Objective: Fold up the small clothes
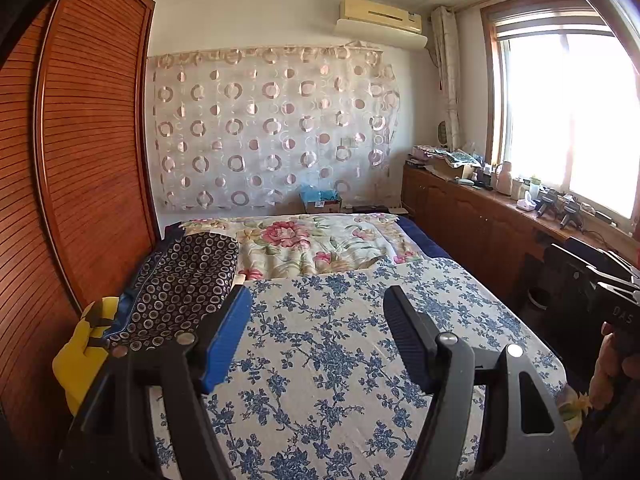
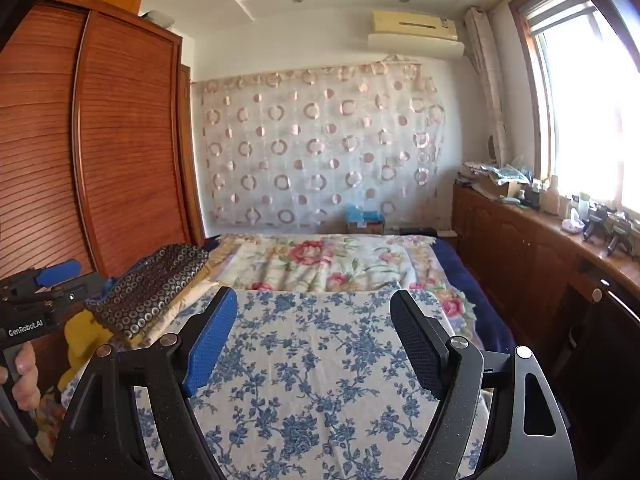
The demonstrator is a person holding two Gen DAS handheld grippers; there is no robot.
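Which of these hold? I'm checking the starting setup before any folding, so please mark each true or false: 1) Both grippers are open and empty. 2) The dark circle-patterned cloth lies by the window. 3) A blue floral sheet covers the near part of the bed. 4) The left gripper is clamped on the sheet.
1) True: the left gripper and right gripper stand open with nothing between the fingers.
2) False: the dark circle-patterned cloth lies on the wardrobe side, opposite the window.
3) True: the blue floral sheet lies there.
4) False: it is open above the sheet.

left gripper (image 1: 318, 314) open, floral bedspread (image 1: 332, 344)
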